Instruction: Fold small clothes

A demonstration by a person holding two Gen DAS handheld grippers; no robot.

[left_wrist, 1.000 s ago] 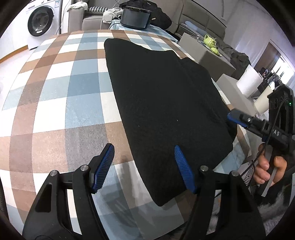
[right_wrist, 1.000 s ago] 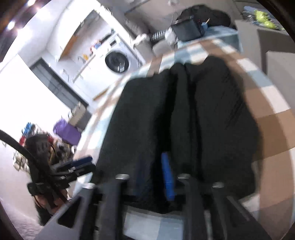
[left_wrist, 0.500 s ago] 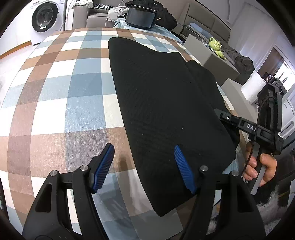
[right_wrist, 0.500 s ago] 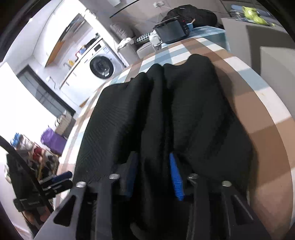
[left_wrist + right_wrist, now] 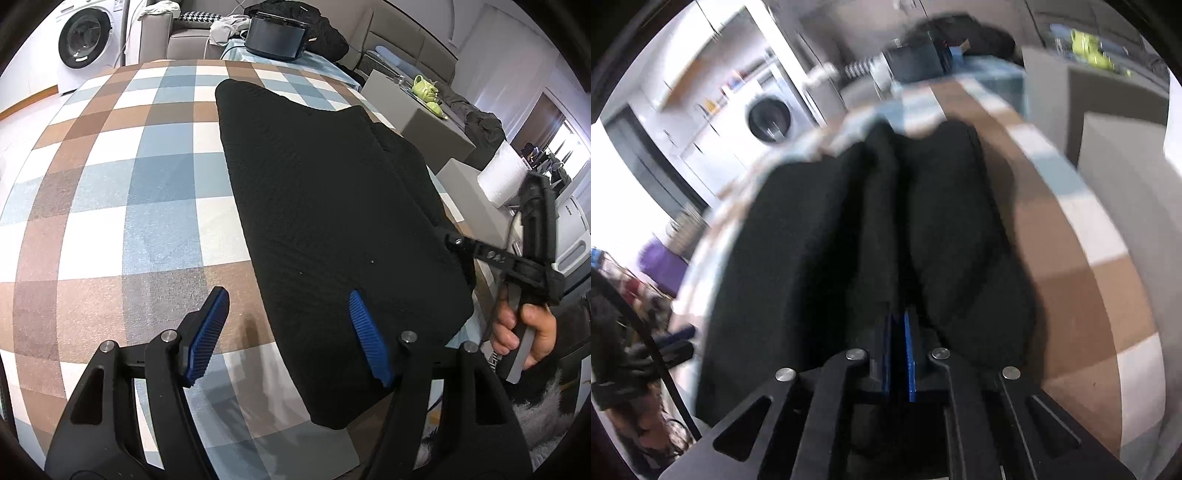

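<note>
The right gripper [image 5: 897, 354] was half open a second ago; its jaws are now closing, blue pads nearly together, pinching a ridge of the black garment [image 5: 332, 221] at its near right edge — the grab for a fold looks made, and a lift seems next. The left gripper [image 5: 288, 332] has not shifted: jaws wide, empty, straddling the garment's near left edge above the checked cloth [image 5: 129, 184]. The garment lies lengthwise, running near to far — flat apart from that bunched ridge
</note>
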